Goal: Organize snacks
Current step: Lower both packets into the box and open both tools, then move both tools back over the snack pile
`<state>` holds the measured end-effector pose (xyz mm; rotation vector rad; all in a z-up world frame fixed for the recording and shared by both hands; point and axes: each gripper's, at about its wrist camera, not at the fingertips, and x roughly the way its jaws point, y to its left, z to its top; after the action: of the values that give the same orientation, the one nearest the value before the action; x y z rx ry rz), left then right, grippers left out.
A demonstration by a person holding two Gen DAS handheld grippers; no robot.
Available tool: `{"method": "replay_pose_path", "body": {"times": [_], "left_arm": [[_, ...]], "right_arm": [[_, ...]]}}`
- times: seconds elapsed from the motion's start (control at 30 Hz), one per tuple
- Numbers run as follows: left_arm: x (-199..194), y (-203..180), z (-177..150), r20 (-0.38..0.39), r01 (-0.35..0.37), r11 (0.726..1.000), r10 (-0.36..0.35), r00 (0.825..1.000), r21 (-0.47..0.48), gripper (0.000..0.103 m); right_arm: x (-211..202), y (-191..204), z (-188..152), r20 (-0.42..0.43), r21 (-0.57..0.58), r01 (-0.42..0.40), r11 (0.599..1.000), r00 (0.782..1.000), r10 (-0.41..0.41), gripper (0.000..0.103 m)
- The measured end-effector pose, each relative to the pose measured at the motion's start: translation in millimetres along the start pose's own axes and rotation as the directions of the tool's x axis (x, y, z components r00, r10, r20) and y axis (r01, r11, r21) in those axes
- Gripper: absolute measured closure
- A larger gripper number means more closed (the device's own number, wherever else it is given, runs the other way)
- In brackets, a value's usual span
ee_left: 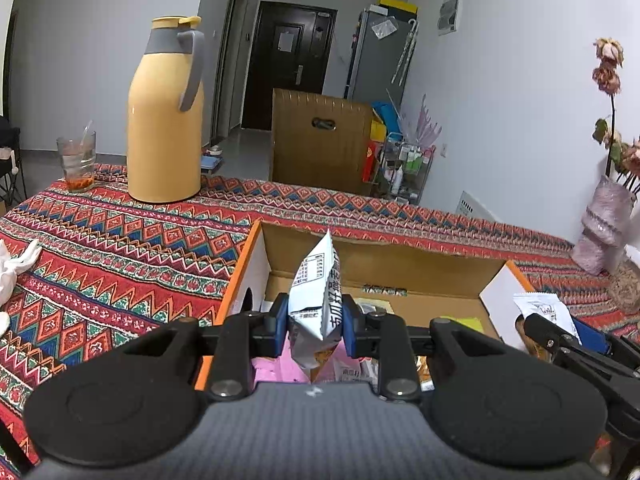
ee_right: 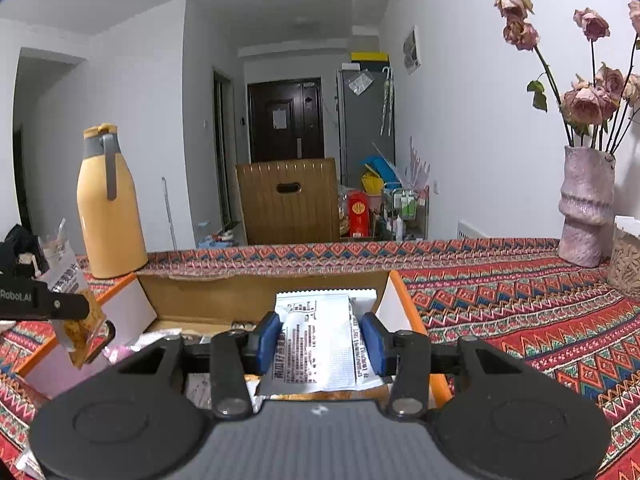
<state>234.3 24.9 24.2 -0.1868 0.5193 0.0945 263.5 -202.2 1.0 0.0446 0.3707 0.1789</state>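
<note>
Both jaws pinch white snack packets (ee_right: 320,344); the print looks Chinese, unreadable.

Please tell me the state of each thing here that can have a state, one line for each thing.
Left gripper: shut on a snack packet.
Right gripper: shut on a second snack packet.
Cardboard box: open, snacks inside.
Thermos: upright, lid closed.
Glass: upright, nearly empty.
Vase: upright, holding wilted roses.

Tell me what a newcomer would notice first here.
Each claw grips a white snack packet over the open cardboard box: the left claw pinches one upright, the right claw holds one flat. Behind stand a yellow thermos on the left and a pink vase on the right.
</note>
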Motion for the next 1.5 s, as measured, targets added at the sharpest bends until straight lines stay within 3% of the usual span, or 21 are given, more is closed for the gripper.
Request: {"method": "replay_pose_path", "body": {"times": [0.1, 0.17, 0.23, 0.3, 0.33, 0.37, 0.47, 0.97, 1.5], "left_arm": [[2, -2, -4, -0.007, 0.004, 1.000, -0.004, 1.000, 0.010, 0.075], [1, -3, -5, -0.006, 0.006, 1.000, -0.006, 1.000, 0.015, 0.069], [-3, -3, -6, 0.010, -0.002, 1.000, 0.002, 1.000, 0.009, 0.036], [-9, -4, -7, 0.042, -0.024, 1.000, 0.024, 0.999, 0.007, 0.013], [-12, -3, -7, 0.062, -0.035, 0.999, 0.035, 0.997, 0.003, 0.003], [-15, -3, -7, 0.075, -0.039, 0.999, 0.039, 0.996, -0.001, 0.000], [-18, -3, -7, 0.086, -0.038, 0.999, 0.038, 0.996, 0.000, 0.000], [-13, -1, -11, 0.046, -0.042, 0.999, 0.042, 0.998, -0.003, 0.000], [-72, -5, -6, 0.080, -0.010, 1.000, 0.008, 0.997, 0.027, 0.000]], "right_arm": [[-1, 1, -2, -0.003, -0.002, 0.003, 1.000, 1.000, -0.003, 0.059], [-3, 1, -2, -0.004, -0.003, -0.001, 1.000, 1.000, 0.001, 0.058], [-5, 1, -3, -0.001, -0.004, 0.002, 1.000, 1.000, -0.002, 0.055], [-7, 0, -3, 0.003, 0.003, 0.006, 1.000, 1.000, -0.006, 0.038], [-8, -1, -3, 0.008, 0.007, 0.011, 1.000, 1.000, -0.011, 0.024], [-10, -2, -4, 0.016, 0.013, 0.016, 1.000, 1.000, -0.016, 0.012], [-15, -4, -4, 0.027, 0.025, 0.022, 0.999, 0.999, -0.023, 0.000], [-19, -3, -6, 0.021, 0.028, 0.026, 0.999, 0.999, -0.027, 0.000], [-67, 3, 7, 0.086, 0.034, 0.024, 0.999, 0.996, -0.027, 0.000]]}}
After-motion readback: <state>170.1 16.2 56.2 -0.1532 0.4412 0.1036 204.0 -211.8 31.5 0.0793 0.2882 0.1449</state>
